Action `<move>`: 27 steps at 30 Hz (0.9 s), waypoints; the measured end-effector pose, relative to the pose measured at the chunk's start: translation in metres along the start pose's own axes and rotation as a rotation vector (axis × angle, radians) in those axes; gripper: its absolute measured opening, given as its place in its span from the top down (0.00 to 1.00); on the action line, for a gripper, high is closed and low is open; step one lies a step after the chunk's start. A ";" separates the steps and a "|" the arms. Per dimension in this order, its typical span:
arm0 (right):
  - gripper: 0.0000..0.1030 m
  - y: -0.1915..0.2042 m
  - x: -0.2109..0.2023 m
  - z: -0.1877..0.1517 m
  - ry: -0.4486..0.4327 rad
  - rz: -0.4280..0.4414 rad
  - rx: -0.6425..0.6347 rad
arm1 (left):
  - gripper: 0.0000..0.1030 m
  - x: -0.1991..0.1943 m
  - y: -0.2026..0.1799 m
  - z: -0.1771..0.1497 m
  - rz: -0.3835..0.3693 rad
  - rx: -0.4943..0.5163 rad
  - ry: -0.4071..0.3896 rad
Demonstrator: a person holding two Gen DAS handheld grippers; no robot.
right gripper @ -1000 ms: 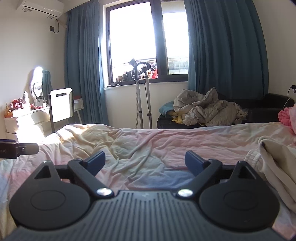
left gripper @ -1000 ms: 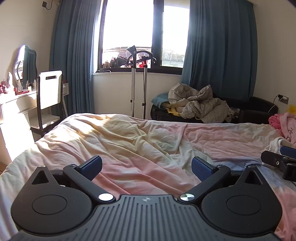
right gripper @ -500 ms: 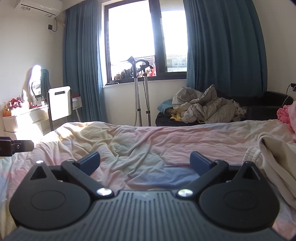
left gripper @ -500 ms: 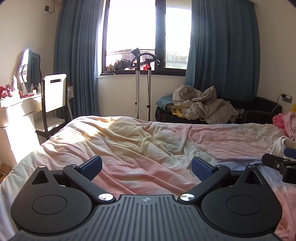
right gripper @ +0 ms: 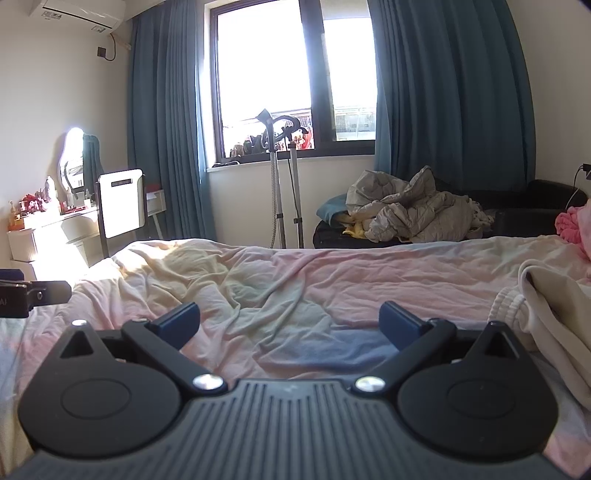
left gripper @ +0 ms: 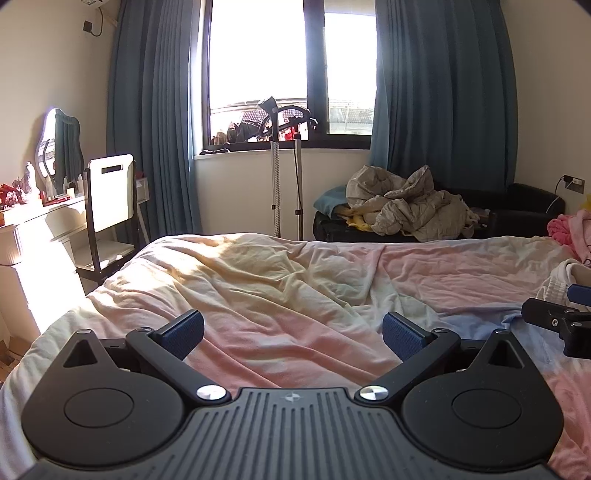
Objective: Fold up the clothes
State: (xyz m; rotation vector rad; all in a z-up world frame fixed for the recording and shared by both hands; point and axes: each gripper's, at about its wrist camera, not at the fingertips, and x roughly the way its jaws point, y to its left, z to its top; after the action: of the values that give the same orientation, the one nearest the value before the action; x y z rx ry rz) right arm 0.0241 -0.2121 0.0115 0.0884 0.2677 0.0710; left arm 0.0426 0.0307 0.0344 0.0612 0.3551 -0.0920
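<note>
Blue pads on your right tool (right gripper: 290, 320) sit spread as wide as they go, nothing between them; the jaws have just been opening that last bit, and only the bed sheet (right gripper: 295, 295) shows through the gap. Your left tool (left gripper: 293, 334) is also apart and empty, hovering over the same pink-and-cream sheet. Both tools are now ready for a grab, so I'd judge folding hasn't started and you're at the reach-for-garment step

Task's thing: the cream garment (right gripper: 546, 306) with a ribbed cuff lies on the bed just right of your right tool, crumpled, not touched by either pad. In the left view only its white edge shows at the far right, behind the right tool's finger. A pink pile (right gripper: 574, 225) sits further back at the right edge, well apart from both tools

Versus the earlier frames: right pads a little wider apart, garment in the same spot and same crumple. Both views now look a bit higher up the window, more curtain top showing, the air conditioner (right gripper: 81, 11) more in frame. Sheet folds look unchanged. The grey heap of clothes (right gripper: 413, 210) on the dark sofa beyond the bed hasn't shifted
</note>
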 end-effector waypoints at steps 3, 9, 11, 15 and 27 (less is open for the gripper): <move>0.00 0.000 0.000 -0.001 0.003 0.001 0.000 | 0.00 0.000 0.000 0.000 0.000 -0.001 0.001; 0.00 0.001 0.000 -0.002 0.009 0.000 0.000 | 0.00 0.001 0.002 0.000 0.001 -0.005 0.003; 0.00 0.000 0.000 -0.002 0.009 -0.001 -0.001 | 0.00 0.000 0.002 -0.001 0.004 -0.004 0.002; 0.00 0.004 -0.002 -0.005 0.005 -0.003 -0.001 | 0.00 0.001 0.002 -0.001 0.002 -0.003 0.006; 0.00 0.004 -0.003 -0.003 0.010 0.001 0.004 | 0.00 0.002 0.002 -0.001 0.001 -0.003 0.014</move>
State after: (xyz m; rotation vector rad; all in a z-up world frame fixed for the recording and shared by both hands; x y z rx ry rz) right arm 0.0202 -0.2085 0.0097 0.0922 0.2780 0.0717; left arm 0.0448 0.0327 0.0330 0.0593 0.3689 -0.0905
